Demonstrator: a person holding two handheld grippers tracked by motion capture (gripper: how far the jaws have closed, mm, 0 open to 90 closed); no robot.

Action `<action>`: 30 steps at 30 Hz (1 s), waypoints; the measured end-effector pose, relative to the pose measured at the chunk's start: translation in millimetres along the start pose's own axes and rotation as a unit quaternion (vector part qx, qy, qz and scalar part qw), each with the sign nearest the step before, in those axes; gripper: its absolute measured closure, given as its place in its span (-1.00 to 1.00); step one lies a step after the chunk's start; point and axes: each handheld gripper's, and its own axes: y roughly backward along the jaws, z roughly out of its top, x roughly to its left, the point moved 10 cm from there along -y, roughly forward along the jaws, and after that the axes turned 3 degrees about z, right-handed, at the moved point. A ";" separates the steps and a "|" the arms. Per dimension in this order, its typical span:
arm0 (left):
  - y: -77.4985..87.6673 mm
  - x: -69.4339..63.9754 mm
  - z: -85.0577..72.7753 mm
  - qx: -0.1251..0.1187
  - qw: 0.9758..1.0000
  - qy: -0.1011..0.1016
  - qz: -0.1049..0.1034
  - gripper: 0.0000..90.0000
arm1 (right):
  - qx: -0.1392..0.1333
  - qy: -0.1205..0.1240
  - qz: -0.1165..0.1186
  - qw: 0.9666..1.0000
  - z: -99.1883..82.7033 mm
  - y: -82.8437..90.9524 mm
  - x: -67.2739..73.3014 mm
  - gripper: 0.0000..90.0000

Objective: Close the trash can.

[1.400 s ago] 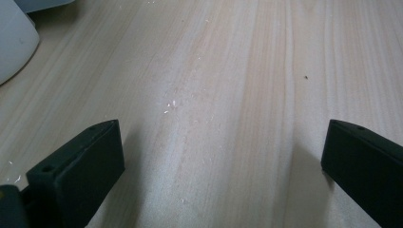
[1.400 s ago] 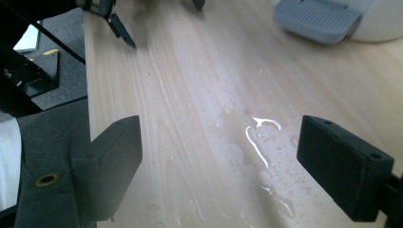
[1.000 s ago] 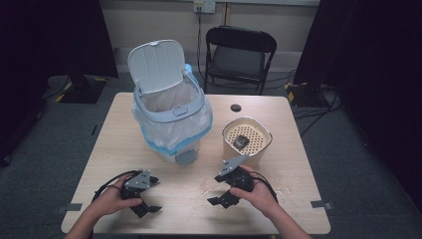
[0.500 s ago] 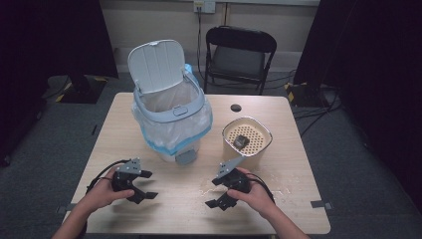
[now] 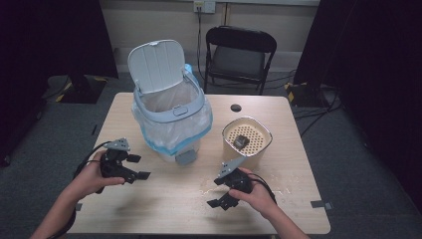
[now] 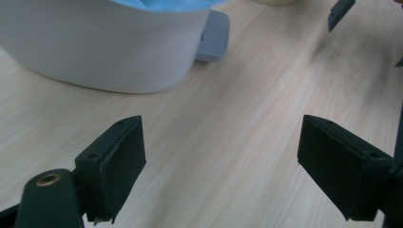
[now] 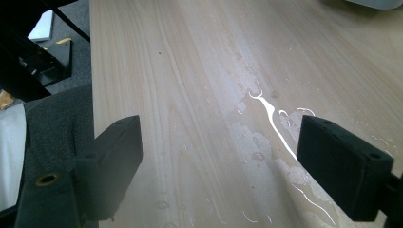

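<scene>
Both tools are open and hold nothing: the left tool [image 5: 135,168] near the trash bin [image 5: 169,124], the right tool [image 5: 222,191] over the wet worktop [image 5: 164,209].

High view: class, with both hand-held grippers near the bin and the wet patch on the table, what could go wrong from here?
1. Water lies on the table by the right hand-held gripper; its open jaws could slip or smear it.
2. The left hand-held gripper, also open, is close to the lined bin and might snag the blue liner.
3. The open lid could make the bin tip if bumped.
</scene>
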 end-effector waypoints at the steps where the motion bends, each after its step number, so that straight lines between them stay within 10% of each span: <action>1: 2.8 1.2 1.7 0.000 1.000 0.005 0.001 -0.65 | 0.000 0.000 -0.001 1.000 0.1 0.1 0.0 -0.67; 12: 31.0 10.8 26.1 0.012 1.000 -0.007 0.008 -0.61 | 0.005 0.012 0.000 1.000 0.2 -2.4 1.4 -0.67; 30: 79.5 37.0 84.8 -0.006 0.999 0.033 0.035 -0.52 | 0.018 0.013 0.009 1.000 -4.3 -7.4 7.2 -0.67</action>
